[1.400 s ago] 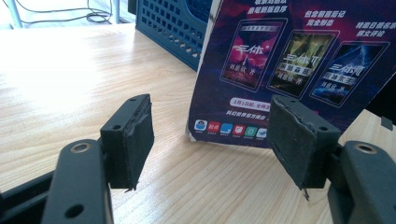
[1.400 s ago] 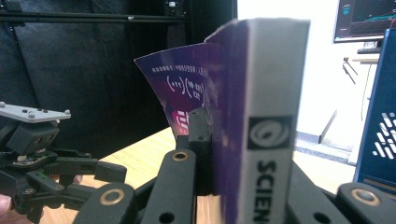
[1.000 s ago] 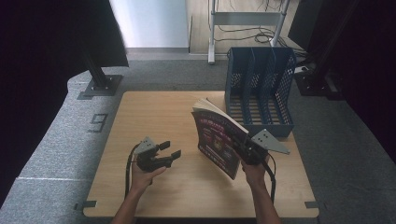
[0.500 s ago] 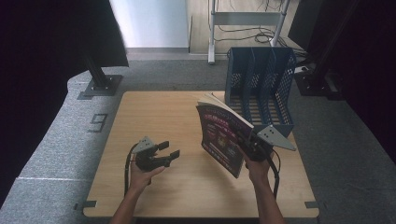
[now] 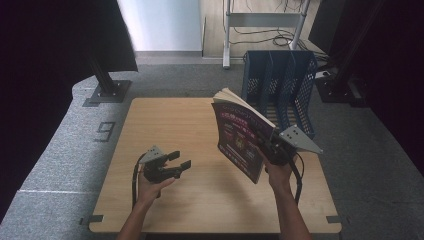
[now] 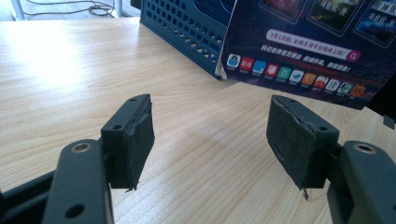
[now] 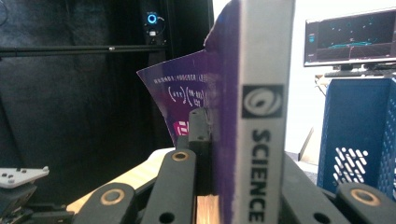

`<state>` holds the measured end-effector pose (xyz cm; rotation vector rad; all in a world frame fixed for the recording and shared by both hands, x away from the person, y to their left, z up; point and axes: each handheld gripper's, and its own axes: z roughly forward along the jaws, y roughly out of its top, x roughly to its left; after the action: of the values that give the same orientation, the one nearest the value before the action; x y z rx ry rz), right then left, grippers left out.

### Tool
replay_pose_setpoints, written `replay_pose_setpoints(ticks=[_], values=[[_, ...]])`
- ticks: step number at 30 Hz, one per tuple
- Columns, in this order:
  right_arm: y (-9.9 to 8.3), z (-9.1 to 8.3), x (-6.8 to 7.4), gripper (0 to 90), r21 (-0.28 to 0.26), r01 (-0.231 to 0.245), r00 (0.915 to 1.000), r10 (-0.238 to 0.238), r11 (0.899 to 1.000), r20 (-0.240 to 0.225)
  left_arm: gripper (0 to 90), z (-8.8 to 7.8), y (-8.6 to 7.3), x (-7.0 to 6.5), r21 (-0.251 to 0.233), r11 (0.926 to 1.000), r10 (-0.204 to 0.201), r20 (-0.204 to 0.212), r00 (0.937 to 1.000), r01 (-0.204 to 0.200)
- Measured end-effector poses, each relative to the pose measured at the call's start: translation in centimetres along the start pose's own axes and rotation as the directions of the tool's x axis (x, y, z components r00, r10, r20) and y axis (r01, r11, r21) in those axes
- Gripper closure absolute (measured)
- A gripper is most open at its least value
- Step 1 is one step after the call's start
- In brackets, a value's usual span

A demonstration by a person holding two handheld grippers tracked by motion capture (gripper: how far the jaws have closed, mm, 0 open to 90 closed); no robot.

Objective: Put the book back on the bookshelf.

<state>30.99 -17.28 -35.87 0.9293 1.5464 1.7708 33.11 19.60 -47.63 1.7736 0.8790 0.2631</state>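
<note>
The right claw (image 5: 267,145) is clamping the spine end of a purple magazine (image 5: 240,137), its jaws pressing on both sides of the volume; in the right gripper view the grey spine (image 7: 261,116) is standing upright between the jaws, with the purple cover (image 7: 187,100) fanning away to the left. In the high view the magazine is hanging in the air above the right half of the surface (image 5: 165,120), tilted, its cover facing the person and its pages pointing toward the far edge. It is hovering just in front of the blue file rack (image 5: 280,85), which is sitting at the far right corner of the surface.

The left claw (image 5: 176,164) is resting low over the surface near the near left corner, jaws spread wide and gripping nothing. In the left gripper view its two pads (image 6: 135,135) are standing well apart over bare wood, with the magazine's lower cover (image 6: 303,56) and the rack's base (image 6: 187,28) beyond them.
</note>
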Motion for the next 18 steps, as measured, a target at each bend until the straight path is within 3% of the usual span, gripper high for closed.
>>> replay_pose_setpoints(ticks=[18], values=[[2.4, 0.3, -0.4, 81.6, -0.02, 0.028, 0.9987, -0.027, 0.999, 0.044, 32.2, -0.5, 0.2, 0.3, -0.012, 0.9999, -0.009, -0.001, 1.0, 0.009]])
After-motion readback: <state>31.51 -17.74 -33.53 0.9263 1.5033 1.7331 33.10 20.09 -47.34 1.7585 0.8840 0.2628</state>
